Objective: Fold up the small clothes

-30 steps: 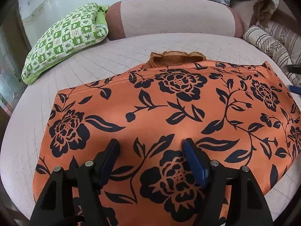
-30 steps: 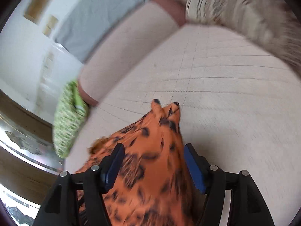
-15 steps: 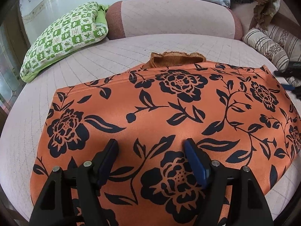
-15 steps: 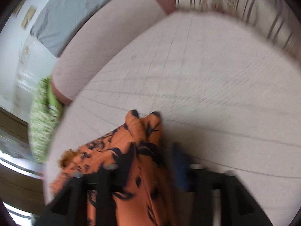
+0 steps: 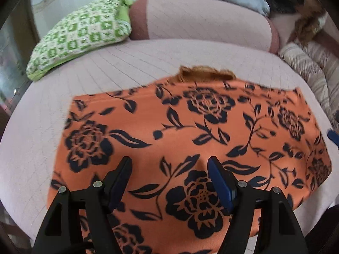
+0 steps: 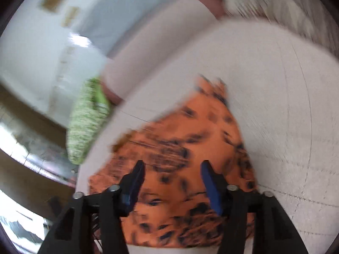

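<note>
An orange garment with a dark floral print [image 5: 190,131] lies spread flat on the pale quilted bed [image 5: 127,67]. A ruffled orange trim [image 5: 206,74] sticks out past its far edge. My left gripper [image 5: 169,165] is open and hovers just above the garment's near part, holding nothing. In the right wrist view, which is blurred by motion, the same garment [image 6: 190,139] lies below my right gripper [image 6: 172,167], which is open over the cloth. A blue fingertip [image 5: 333,136] of the right gripper shows at the right edge of the left wrist view.
A green-and-white patterned pillow [image 5: 82,33] lies at the back left of the bed. A long pink bolster [image 5: 201,21] runs along the back. Striped cushions [image 5: 307,67] sit at the right. The bed edge curves close on the left.
The right gripper has swung and now sits open over the garment's right part, with strong motion blur. The left gripper has shifted slightly and stays open above the cloth.
</note>
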The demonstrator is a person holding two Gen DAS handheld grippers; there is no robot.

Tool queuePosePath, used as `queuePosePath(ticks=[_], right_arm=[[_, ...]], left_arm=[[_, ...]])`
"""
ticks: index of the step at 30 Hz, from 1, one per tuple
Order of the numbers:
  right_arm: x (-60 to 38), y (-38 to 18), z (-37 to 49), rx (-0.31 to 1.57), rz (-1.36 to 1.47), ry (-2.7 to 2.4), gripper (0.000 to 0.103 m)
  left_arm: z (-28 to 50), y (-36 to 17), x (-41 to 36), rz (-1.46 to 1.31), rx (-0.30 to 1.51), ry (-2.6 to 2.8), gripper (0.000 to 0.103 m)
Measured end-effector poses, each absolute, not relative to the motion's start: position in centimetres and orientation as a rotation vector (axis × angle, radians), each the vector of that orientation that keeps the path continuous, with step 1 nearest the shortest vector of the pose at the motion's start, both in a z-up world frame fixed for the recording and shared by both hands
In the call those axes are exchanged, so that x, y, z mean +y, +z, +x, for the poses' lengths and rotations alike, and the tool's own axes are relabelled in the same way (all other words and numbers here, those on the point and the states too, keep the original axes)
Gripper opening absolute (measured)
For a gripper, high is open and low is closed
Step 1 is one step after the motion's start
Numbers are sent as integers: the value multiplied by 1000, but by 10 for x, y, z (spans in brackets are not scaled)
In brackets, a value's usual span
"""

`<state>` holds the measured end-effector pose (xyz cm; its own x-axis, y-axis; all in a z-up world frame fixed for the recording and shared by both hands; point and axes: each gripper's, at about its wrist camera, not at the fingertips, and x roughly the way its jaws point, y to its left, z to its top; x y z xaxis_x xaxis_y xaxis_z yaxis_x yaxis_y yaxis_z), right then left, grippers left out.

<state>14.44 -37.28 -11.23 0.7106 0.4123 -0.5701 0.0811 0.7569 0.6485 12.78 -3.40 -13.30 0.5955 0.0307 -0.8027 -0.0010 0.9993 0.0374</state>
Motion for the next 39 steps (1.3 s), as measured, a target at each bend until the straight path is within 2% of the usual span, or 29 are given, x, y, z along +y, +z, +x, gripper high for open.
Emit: queuePosePath(ticks=[1,2,5,10,12,13,14,18,19,21,22,27,32,36,39], right_arm=[[-369,-109,139,750,685,208,86],[-364,-114,137,755,650,205,87],[-372,-162,149,943,682,102,83],[-361,-112,124,722,577,159,84],[-360,-122,126,770,577,162,85],[-361,-141,132,863,599,129,84],[-365,-160,138,948,638,108,80],[-372,-129,117,782,630,149,81],[-370,-124,113,743,599,148,85],[-368,-139,121,808,605,144,88],[-370,-165,131,930,644,120,86],[-365,-132,117,804,587,138,86],[-366,-158,127,911,629,113,85],[-371,-130,112,803,596,109,86],[-369,-130,107,818,617,139,86]], left_arm=[[127,-133,-34,29,936,20,74],[126,-133,-33,30,941,24,74],[123,-141,-33,48,979,39,74],[117,-147,-31,35,996,50,74],[114,-147,-34,36,995,55,74],[114,-148,-34,35,999,55,74],[113,-147,-34,32,1003,54,74],[109,-145,-34,38,994,65,74],[108,-145,-33,36,998,64,74],[108,-146,-33,32,1003,69,74],[108,-146,-33,30,1005,68,74],[104,-140,-33,39,991,63,74],[103,-139,-32,35,995,64,74],[99,-134,-32,40,980,60,74],[98,-133,-30,36,980,64,74]])
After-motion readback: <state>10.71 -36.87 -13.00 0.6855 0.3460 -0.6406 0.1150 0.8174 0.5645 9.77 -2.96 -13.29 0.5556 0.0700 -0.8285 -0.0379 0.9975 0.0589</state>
